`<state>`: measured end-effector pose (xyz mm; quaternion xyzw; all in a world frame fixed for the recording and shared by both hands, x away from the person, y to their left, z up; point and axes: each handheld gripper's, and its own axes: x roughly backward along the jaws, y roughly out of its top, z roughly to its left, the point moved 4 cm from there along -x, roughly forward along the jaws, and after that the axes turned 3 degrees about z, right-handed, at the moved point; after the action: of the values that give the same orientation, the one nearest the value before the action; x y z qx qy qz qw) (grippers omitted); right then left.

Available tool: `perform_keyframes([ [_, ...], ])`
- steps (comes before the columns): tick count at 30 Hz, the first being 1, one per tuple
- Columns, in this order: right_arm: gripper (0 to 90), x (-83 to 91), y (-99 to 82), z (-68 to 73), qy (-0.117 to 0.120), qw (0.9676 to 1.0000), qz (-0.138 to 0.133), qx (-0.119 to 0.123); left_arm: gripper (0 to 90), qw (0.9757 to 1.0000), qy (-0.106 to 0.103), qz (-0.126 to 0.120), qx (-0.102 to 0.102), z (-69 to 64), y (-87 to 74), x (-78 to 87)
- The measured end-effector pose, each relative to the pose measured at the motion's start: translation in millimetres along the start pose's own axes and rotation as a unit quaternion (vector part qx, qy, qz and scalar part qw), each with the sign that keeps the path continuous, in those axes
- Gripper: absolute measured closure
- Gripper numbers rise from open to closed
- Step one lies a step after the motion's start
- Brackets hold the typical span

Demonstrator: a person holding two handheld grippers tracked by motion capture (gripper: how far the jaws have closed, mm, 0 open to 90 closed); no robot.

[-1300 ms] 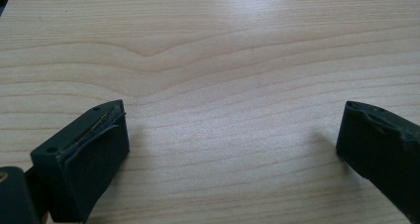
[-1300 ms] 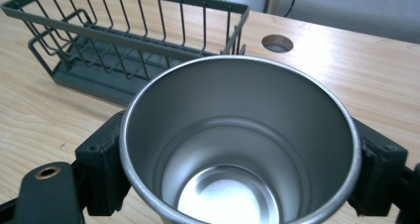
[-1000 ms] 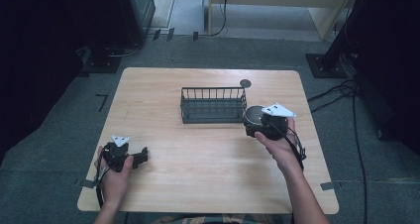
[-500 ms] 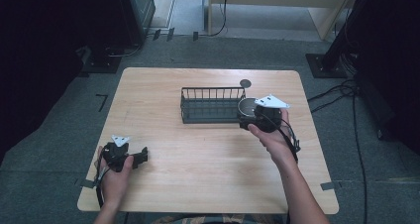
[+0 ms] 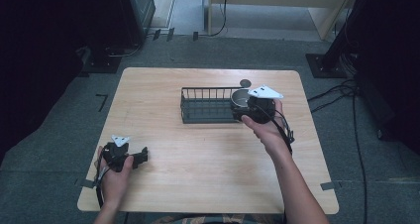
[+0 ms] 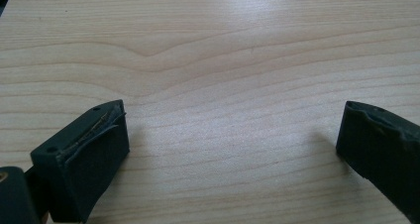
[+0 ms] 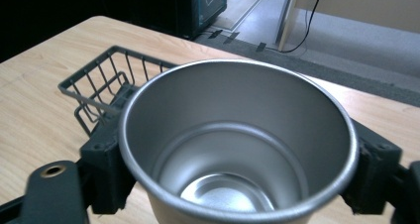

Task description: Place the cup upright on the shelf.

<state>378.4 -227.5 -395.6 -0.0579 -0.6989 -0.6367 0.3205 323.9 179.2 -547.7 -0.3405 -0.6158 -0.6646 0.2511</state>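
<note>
In the high view, my right gripper point(image 5: 247, 112) largely covers the round, shiny metal cup point(image 5: 240, 98), so only part of its rim and inner wall shows at the right end of the dark wire rack basket point(image 5: 208, 105); I cannot tell from there whether the cup is inside the basket or just above its edge. In the right gripper view my fingers point(image 7: 106, 159) clamp the cup point(image 7: 237, 140) on both sides, its mouth facing up and its lower wall cut off by the bottom edge; the basket point(image 7: 101, 87) lies behind it to the left. My left gripper point(image 5: 130, 157) rests near the near-left corner of the light wooden surface point(image 5: 198, 159), well apart from the basket. In the left gripper view its fingers point(image 6: 86, 154) stand wide apart with nothing between them, above bare wood grain point(image 6: 223, 60). A small dark disc point(image 5: 244, 83) lies beyond the basket; its nature is unclear. Grey floor surrounds the surface, with cables point(image 5: 346, 92) at the right and dark equipment at the far left.
</note>
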Motion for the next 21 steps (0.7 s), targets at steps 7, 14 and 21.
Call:
perform_keyframes([
  [7, 18.4, -7.2, 10.6, 8.0, 0.004, 1.0, 0.0, 0.004, 0.1, 1.0, 0.0, 0.0, 0.0, 0.0, 0.0, 0.0],
  [14, 18.4, -15.1, 24.6, 15.2, 0.009, 0.9999, -0.01, 0.008, 0.1, 1.0, 0.0, 0.0, 0.0, 0.0, 0.0, 0.0],
  [21, 18.5, -29.7, 32.1, 18.0, 0.011, 0.9999, -0.01, 0.009, 0.1, 1.0, 0.0, 0.0, 0.0, 0.0, 0.0, 0.1],
])
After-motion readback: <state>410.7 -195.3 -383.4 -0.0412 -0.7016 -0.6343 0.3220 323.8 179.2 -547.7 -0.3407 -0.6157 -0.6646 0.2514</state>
